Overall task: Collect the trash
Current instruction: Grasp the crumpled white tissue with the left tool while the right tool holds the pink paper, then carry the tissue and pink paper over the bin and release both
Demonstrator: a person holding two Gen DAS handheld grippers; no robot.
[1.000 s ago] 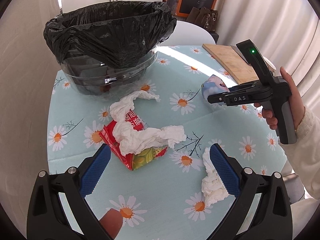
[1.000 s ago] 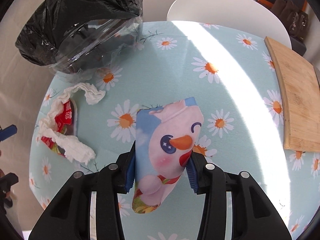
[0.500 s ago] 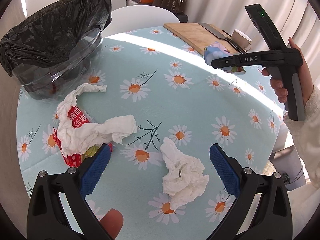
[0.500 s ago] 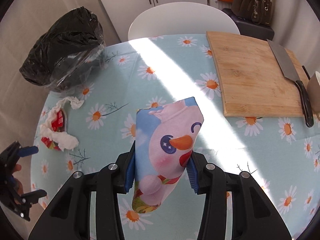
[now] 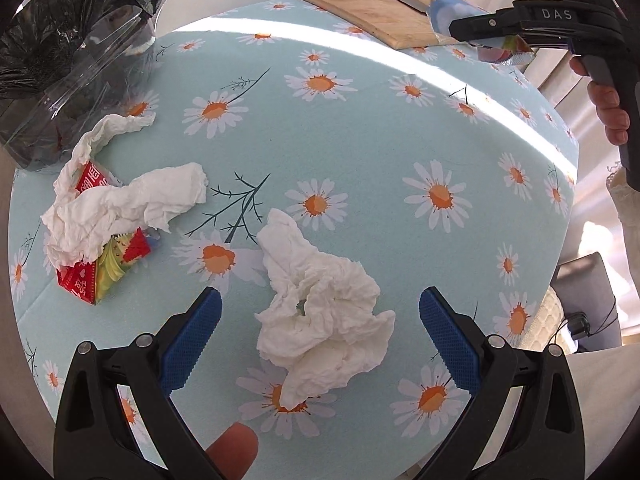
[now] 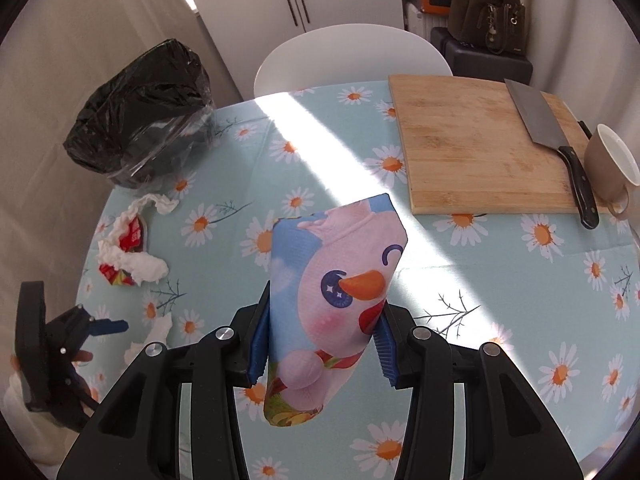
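My left gripper (image 5: 320,328) is open, its blue pads on either side of a crumpled white tissue (image 5: 320,312) on the daisy tablecloth. A second long tissue (image 5: 120,200) lies over a red snack wrapper (image 5: 90,280) to the left. My right gripper (image 6: 320,352) is shut on a cartoon snowman wrapper (image 6: 336,288) and holds it above the table; it also shows in the left wrist view (image 5: 516,24) at the top right. The clear bin with a black bag (image 6: 144,136) stands at the table's far left.
A wooden cutting board (image 6: 480,148) with a cleaver (image 6: 552,140) lies at the back right, a beige cup (image 6: 612,164) beside it. A white chair (image 6: 352,60) stands behind the table. The table edge (image 5: 560,240) curves close on the right.
My left gripper has moved right, from the red wrapper pile to around the loose tissue. My right gripper has lifted and pulled back with the snowman wrapper.
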